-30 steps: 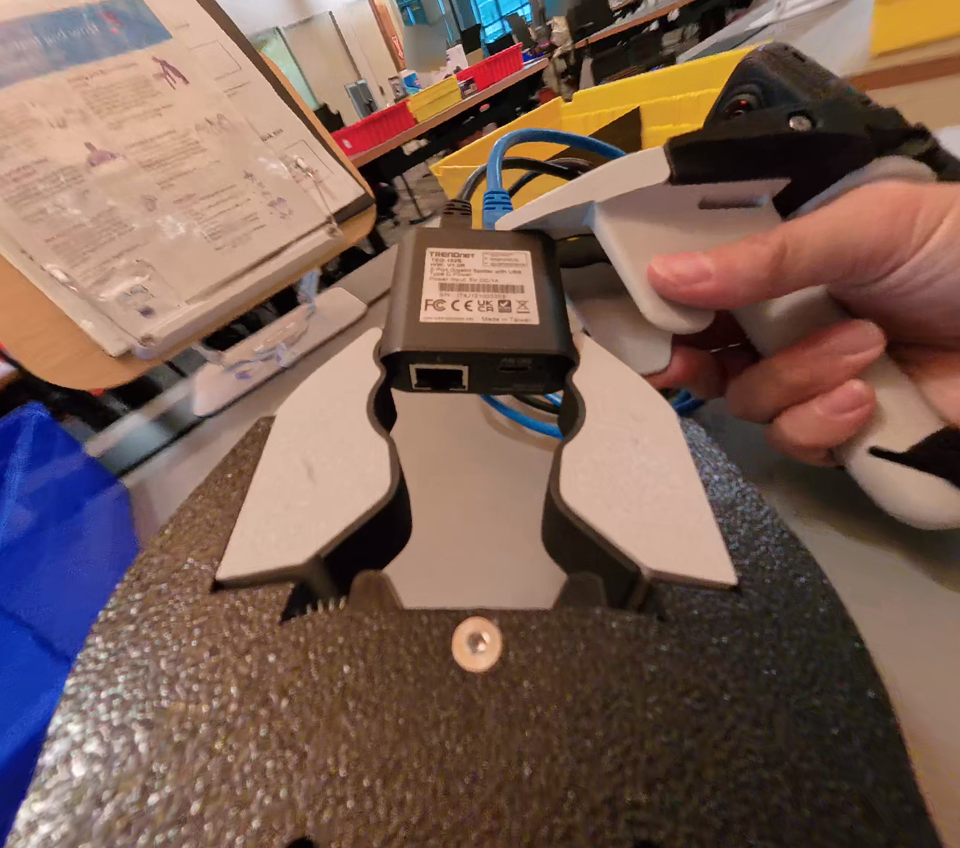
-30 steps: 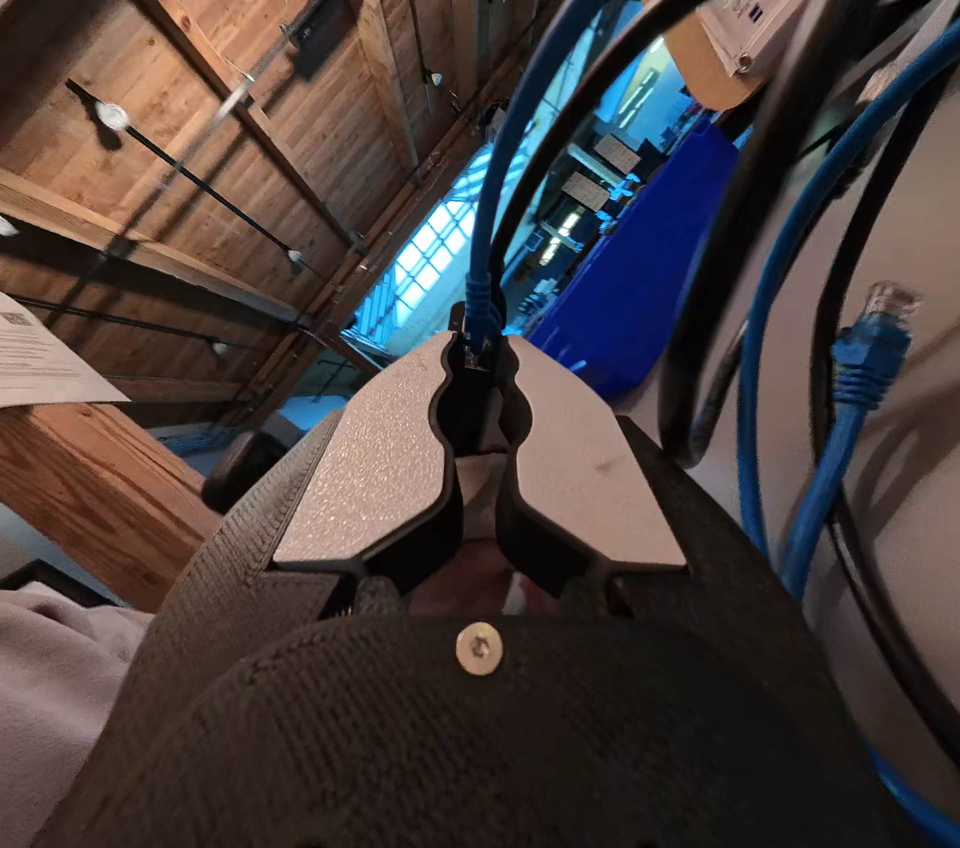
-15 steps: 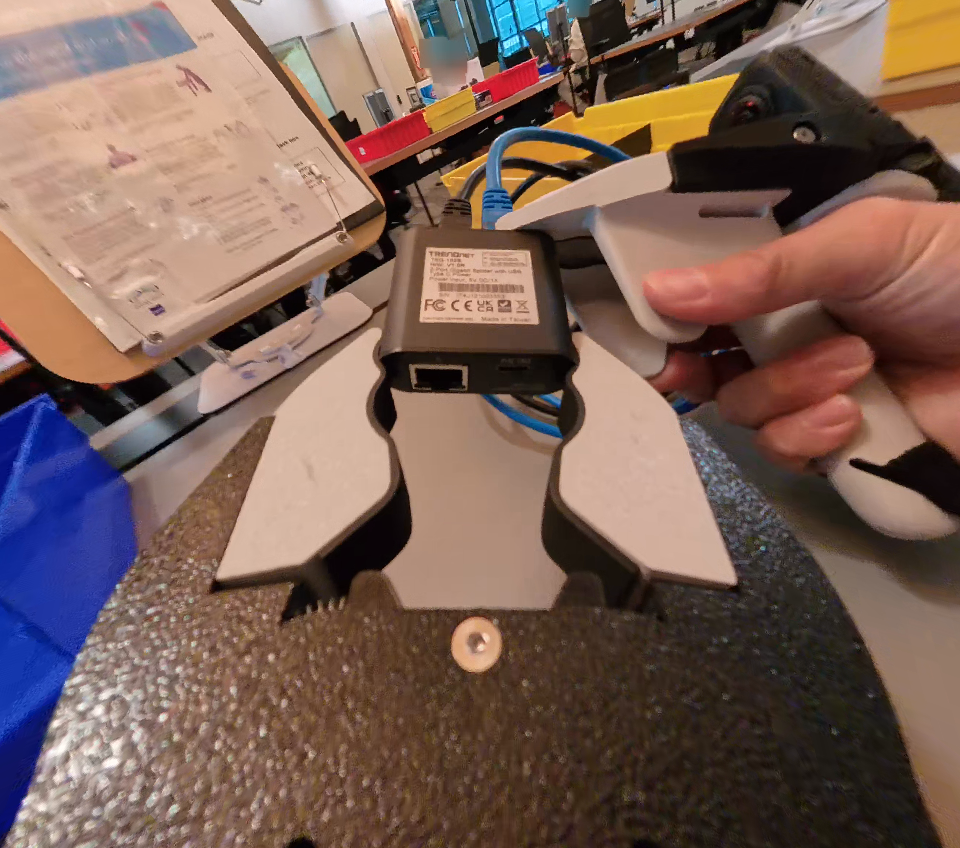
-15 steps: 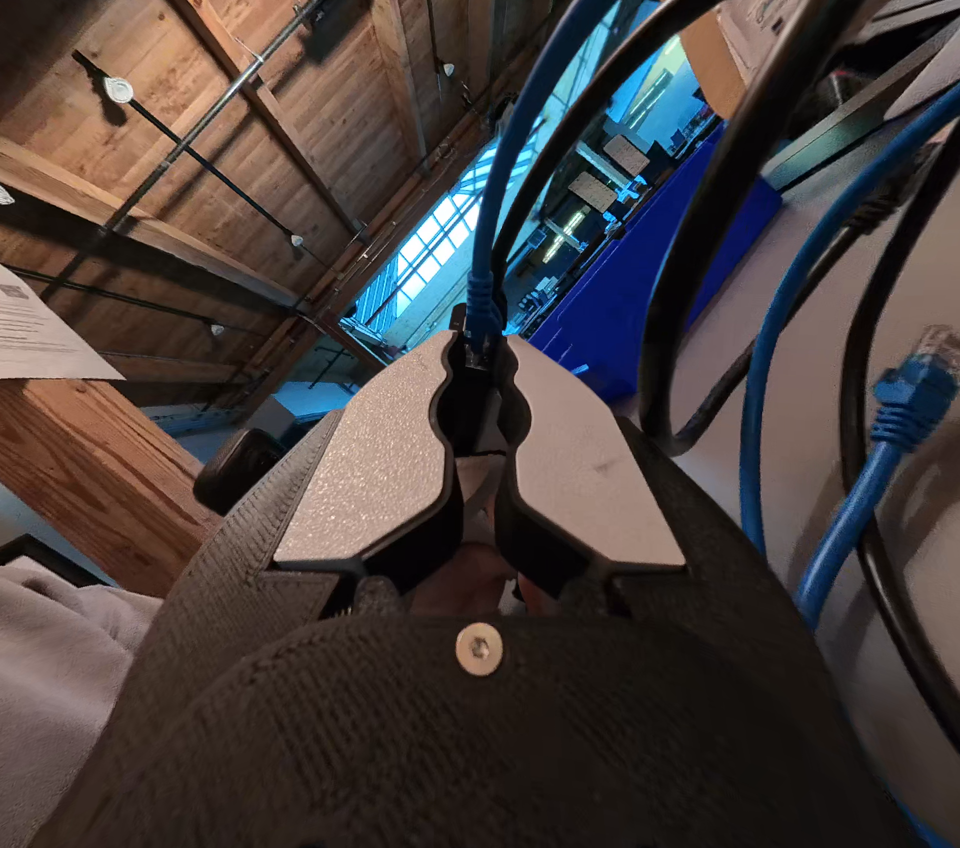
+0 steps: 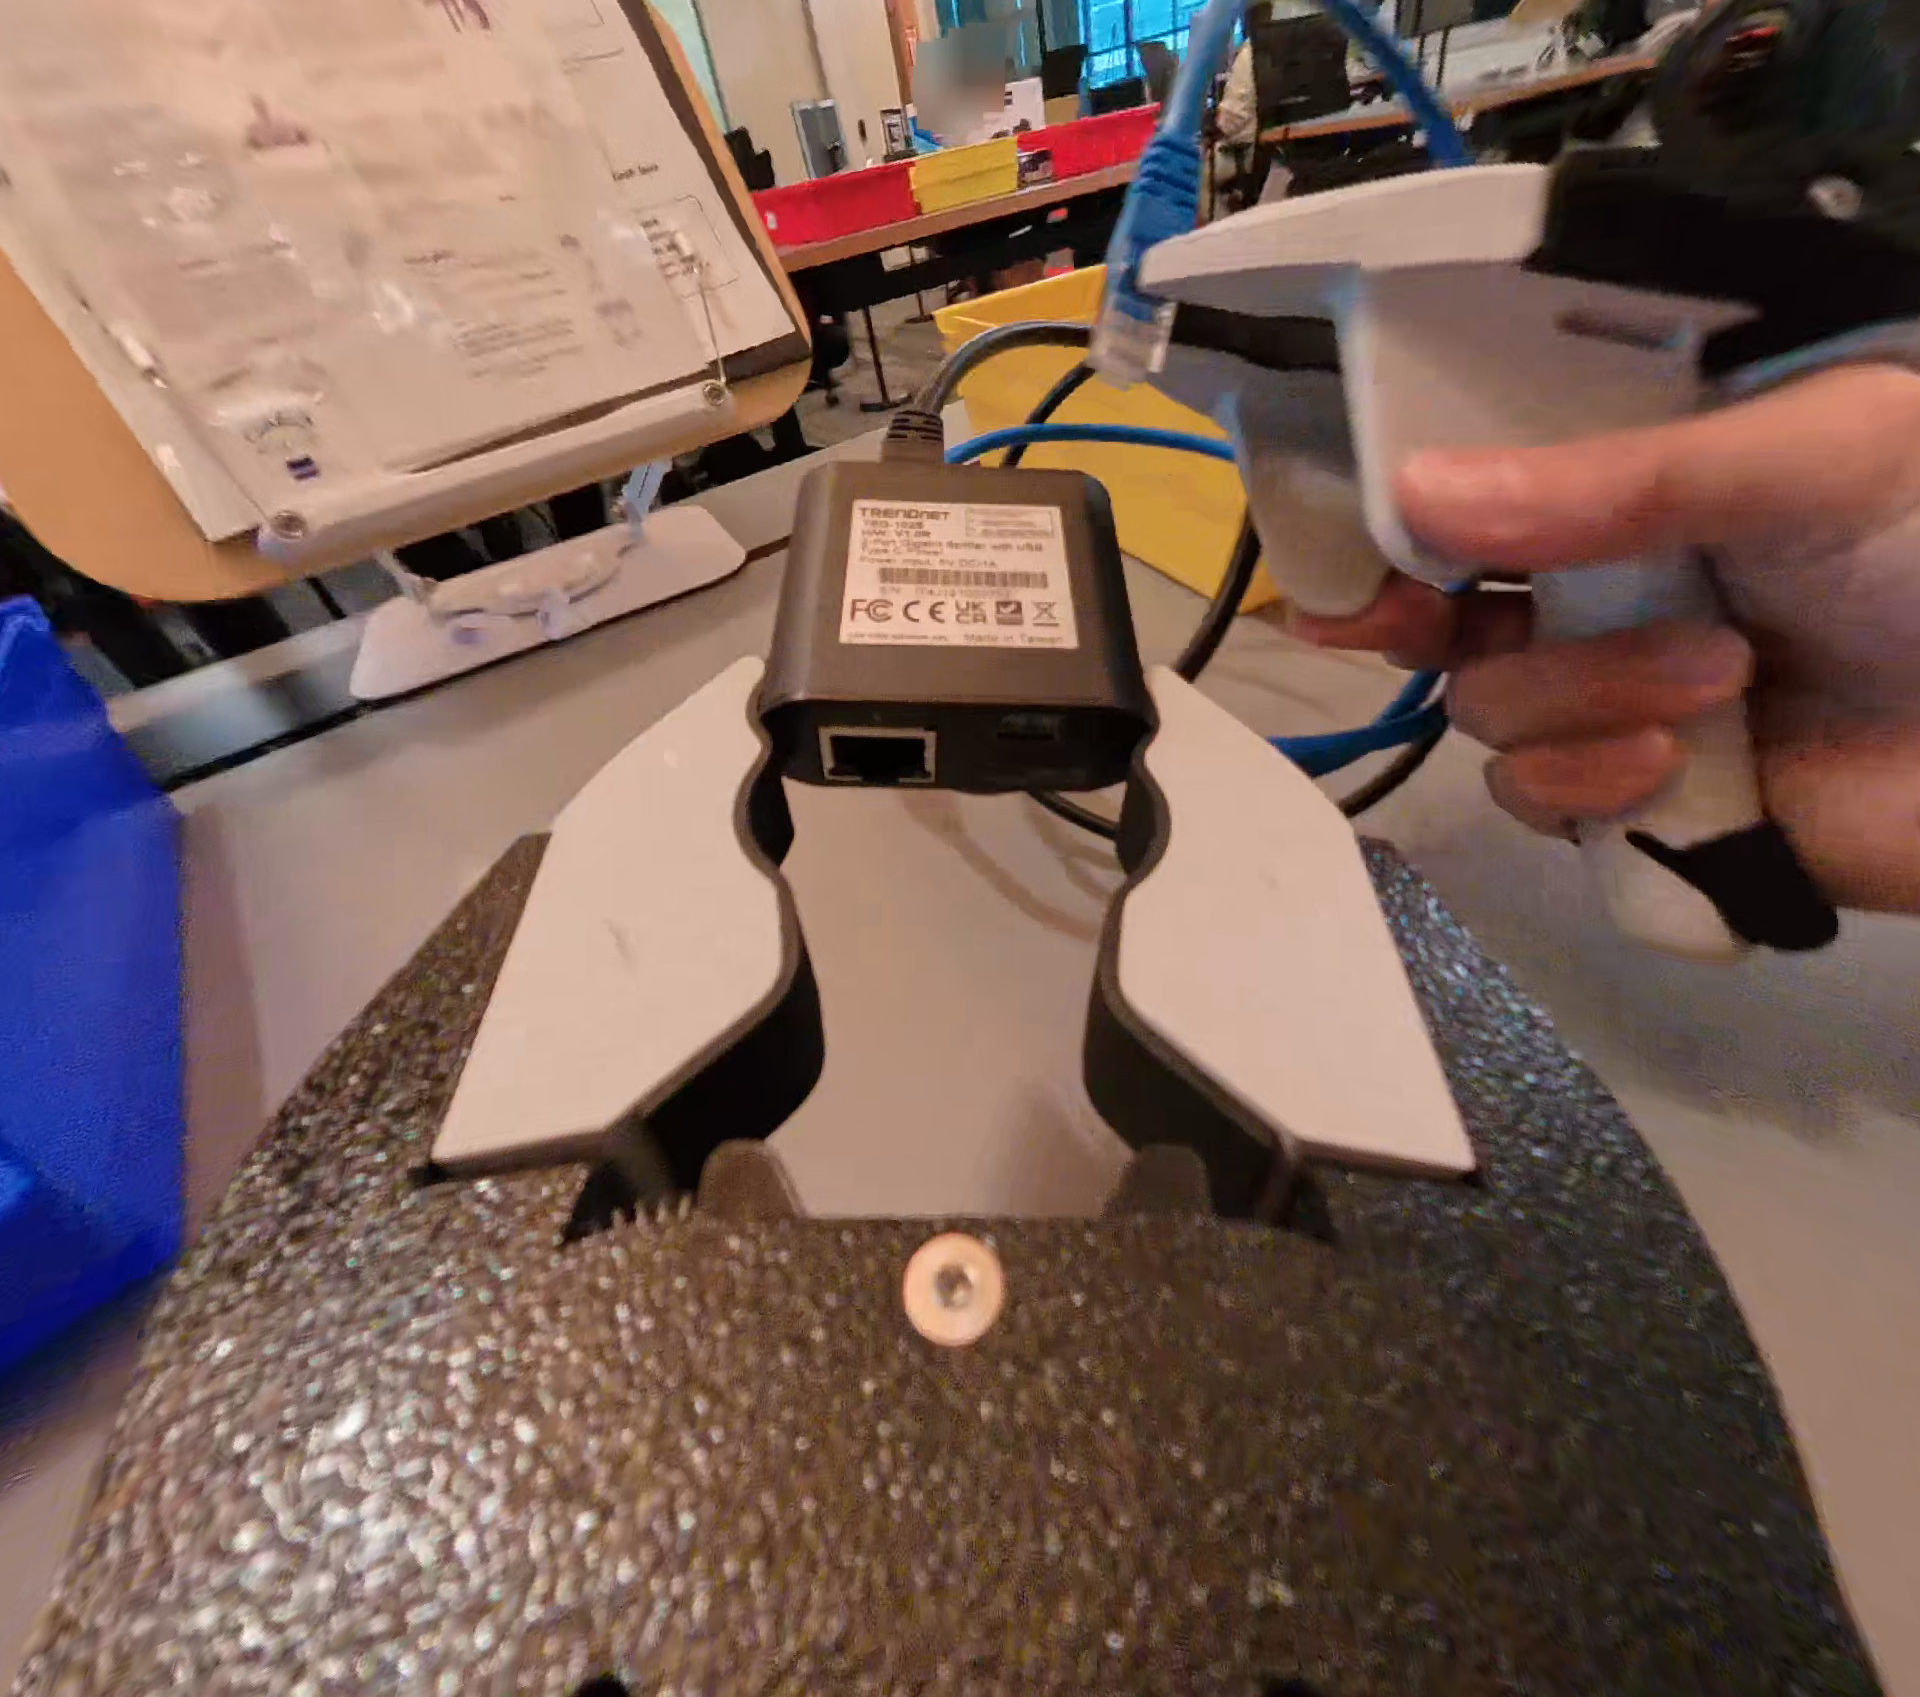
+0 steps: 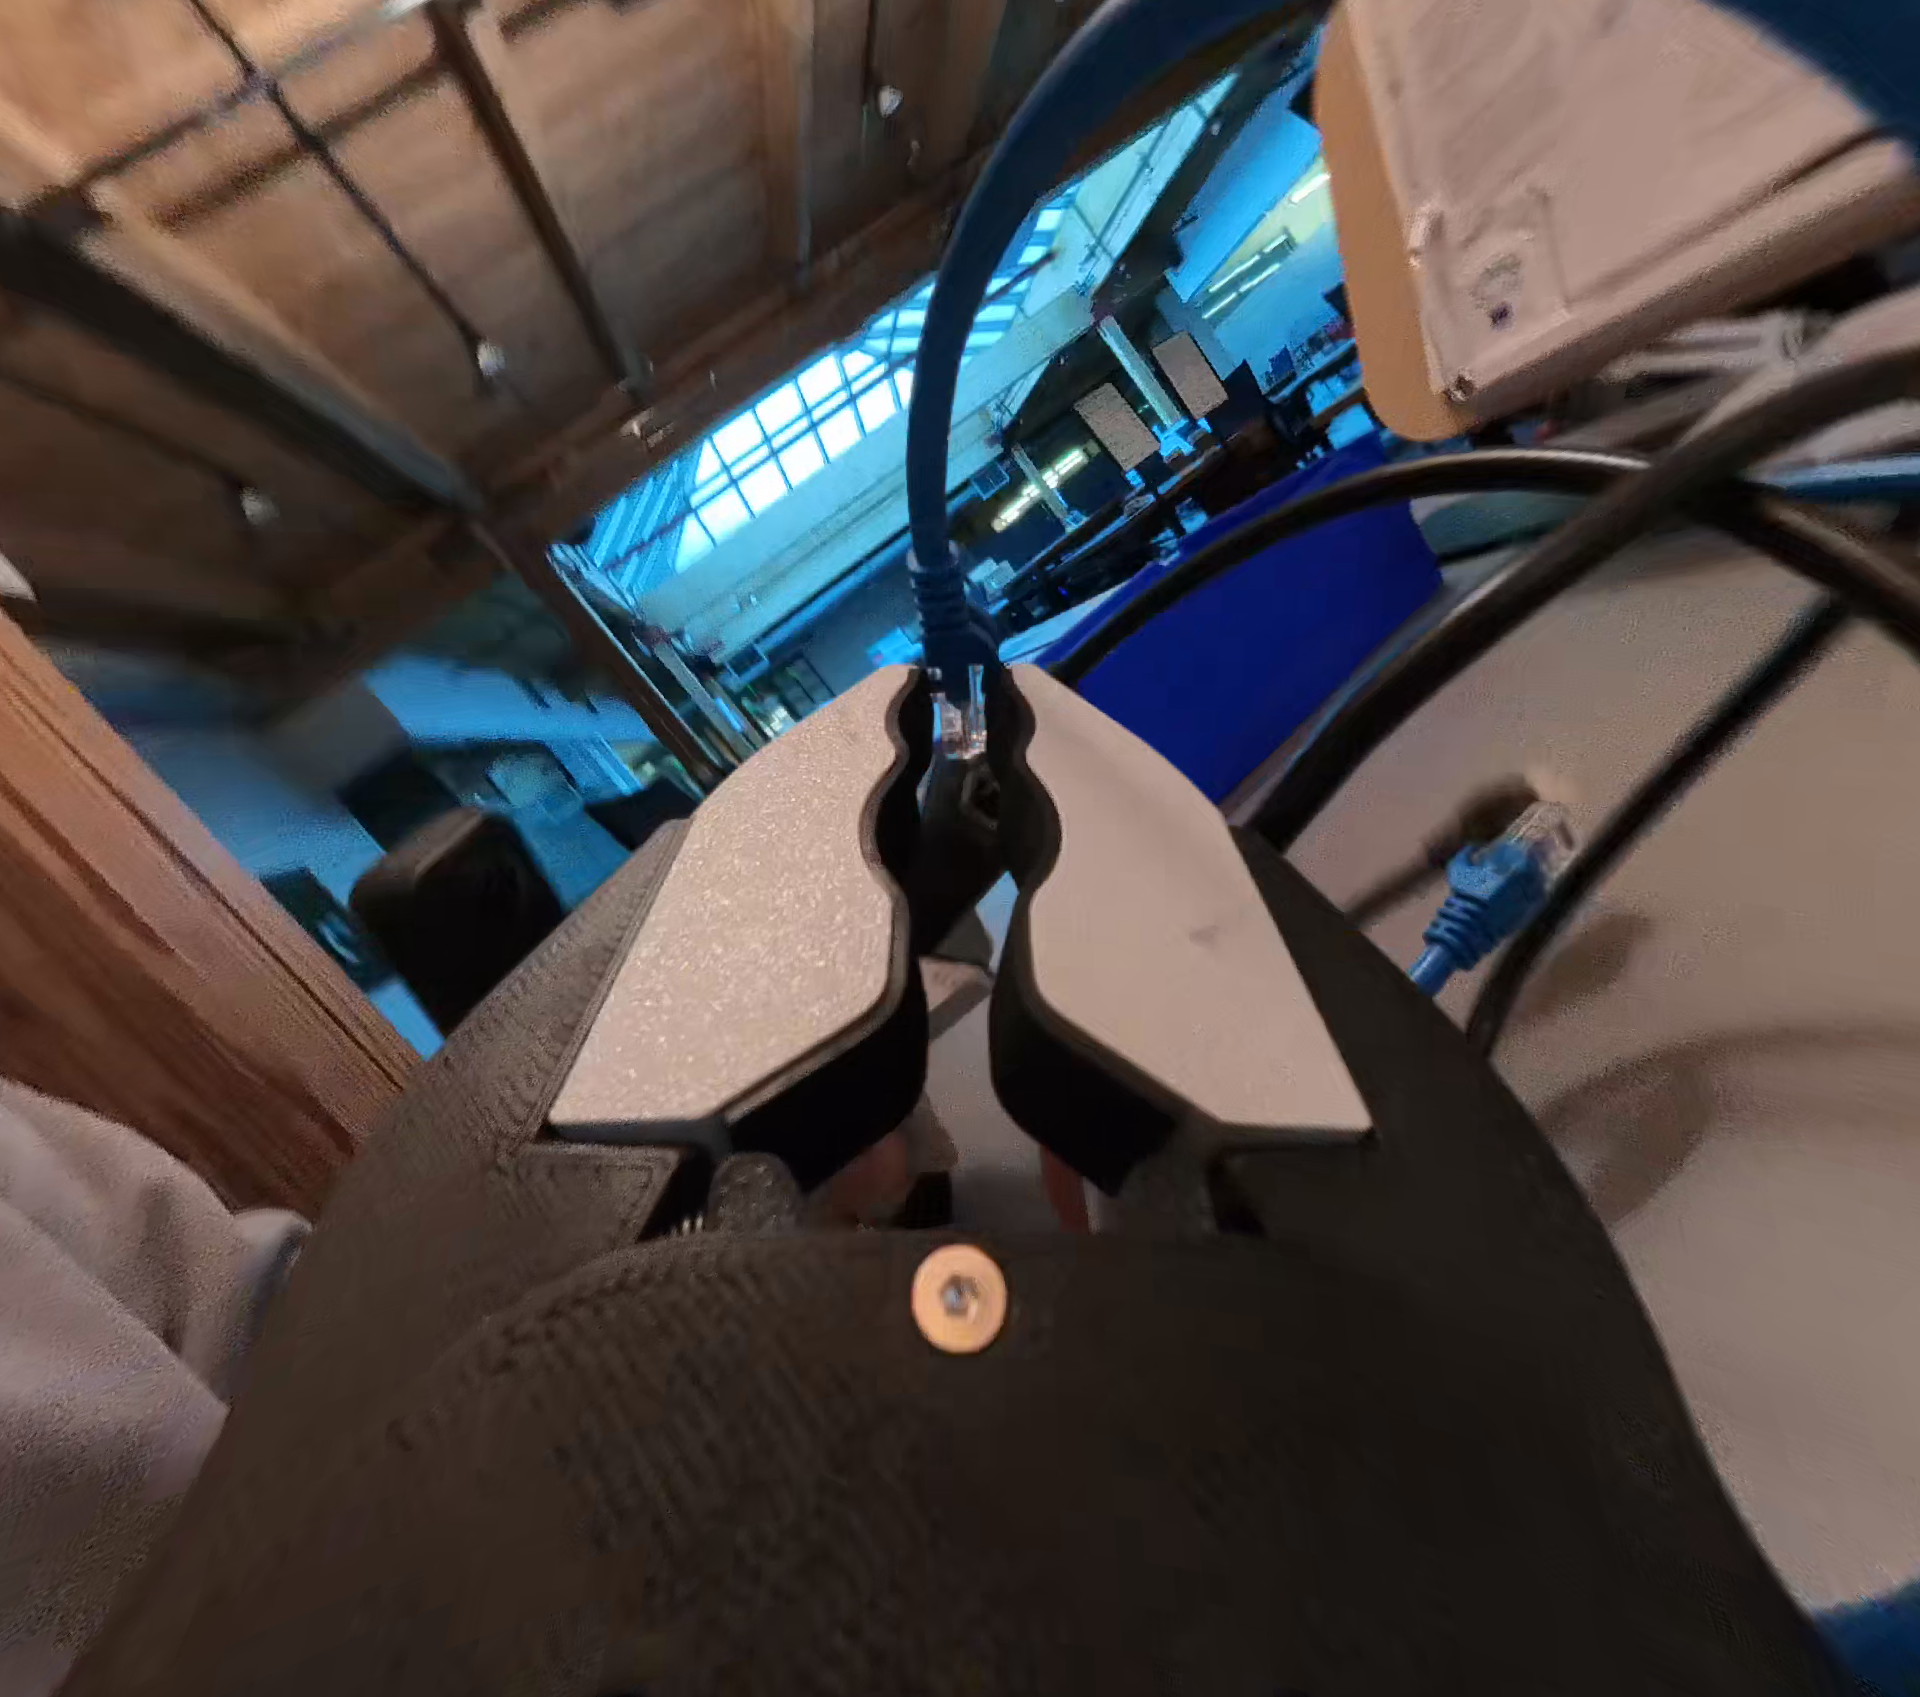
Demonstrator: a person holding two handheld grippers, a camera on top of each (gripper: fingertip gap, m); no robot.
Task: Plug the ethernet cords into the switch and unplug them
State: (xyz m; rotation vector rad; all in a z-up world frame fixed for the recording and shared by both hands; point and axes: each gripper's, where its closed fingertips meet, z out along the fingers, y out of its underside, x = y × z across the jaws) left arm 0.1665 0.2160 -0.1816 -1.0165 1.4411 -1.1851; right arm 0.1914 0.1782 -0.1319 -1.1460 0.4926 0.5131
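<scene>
My left gripper is shut on the small black switch, label side up, just above the grey table. An empty port faces the camera. A black cable is plugged into the switch's far end. My right gripper is shut on the plug of a blue ethernet cord. In the left wrist view that plug hangs clear of the switch, above and right of it, at the tip of the right gripper. A second blue plug lies loose on the table.
A tilted document stand rises at the left. A blue bin sits at the left edge and a yellow bin behind the switch. Loops of black cable and blue cord lie on the table to the right.
The blue plug has come out of the switch's far end. My right gripper has lifted it up and to the right. The left gripper still holds the switch.
</scene>
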